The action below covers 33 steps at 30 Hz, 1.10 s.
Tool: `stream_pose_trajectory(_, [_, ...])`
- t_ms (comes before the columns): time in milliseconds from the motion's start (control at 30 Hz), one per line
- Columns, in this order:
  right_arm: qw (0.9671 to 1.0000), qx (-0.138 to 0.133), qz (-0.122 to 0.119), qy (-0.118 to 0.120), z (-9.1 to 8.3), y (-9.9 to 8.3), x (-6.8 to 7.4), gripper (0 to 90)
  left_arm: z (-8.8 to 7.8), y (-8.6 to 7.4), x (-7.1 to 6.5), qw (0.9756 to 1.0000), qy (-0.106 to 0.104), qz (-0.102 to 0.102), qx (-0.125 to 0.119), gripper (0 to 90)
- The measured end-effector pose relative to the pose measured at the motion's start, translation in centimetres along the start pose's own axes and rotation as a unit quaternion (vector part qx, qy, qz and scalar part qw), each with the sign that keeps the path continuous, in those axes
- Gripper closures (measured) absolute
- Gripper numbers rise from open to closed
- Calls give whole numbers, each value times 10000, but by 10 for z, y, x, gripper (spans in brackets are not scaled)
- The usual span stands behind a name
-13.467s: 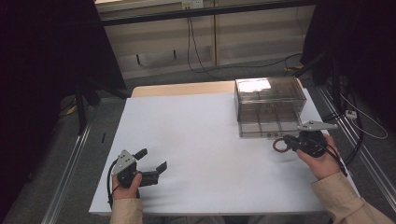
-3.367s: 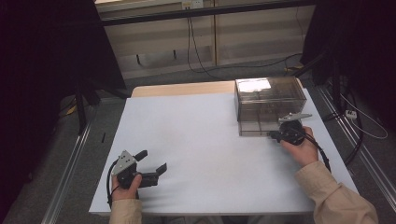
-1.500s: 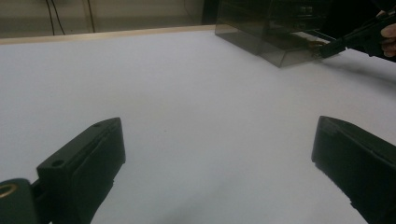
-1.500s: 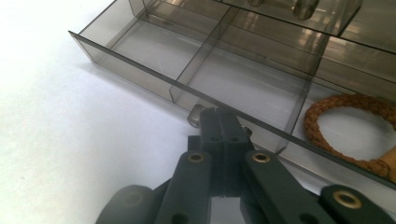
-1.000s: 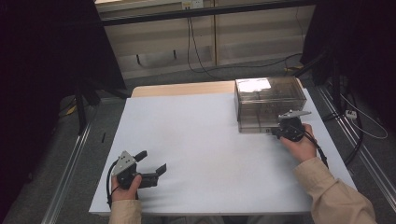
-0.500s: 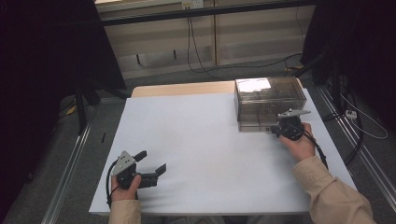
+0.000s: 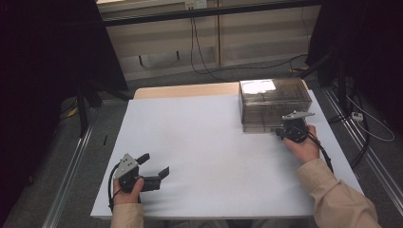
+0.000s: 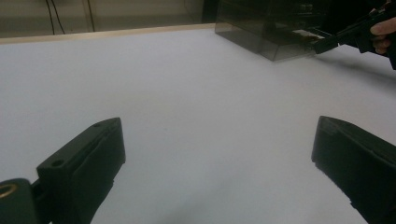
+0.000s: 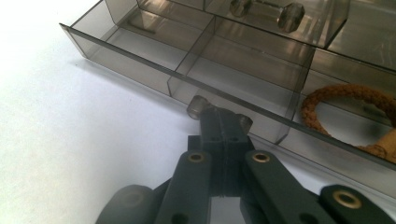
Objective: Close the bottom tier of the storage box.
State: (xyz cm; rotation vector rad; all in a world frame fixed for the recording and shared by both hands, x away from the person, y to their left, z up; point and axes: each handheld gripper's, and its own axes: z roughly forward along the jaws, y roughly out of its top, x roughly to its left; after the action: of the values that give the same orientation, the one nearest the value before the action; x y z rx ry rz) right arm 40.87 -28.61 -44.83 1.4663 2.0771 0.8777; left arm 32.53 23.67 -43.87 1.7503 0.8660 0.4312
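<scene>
My right tongs [image 9: 219, 126] are clenched on the knob [image 9: 198, 105] of the lowest drawer [image 9: 187, 70] of the smoky plastic drawer cabinet [image 7: 274, 103] at the upper right of the high view. I judge the drawer partly out, a brown cord ring [image 9: 345, 100] showing inside. My left tongs [image 7: 153, 167] rest released on the white worktop [image 7: 204, 142] at lower left, unused so far

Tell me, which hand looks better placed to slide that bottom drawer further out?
The right. Its gripper is already shut on the drawer handle of the smoky plastic box, while the left gripper sits open, far across the table.
</scene>
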Motion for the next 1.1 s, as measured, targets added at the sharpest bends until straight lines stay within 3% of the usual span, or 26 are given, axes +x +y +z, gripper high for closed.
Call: stream_pose_trajectory(1100, [9998,-90,18,-176,6,6,-2,900,0,0,2,10000,-9,-2,13,28])
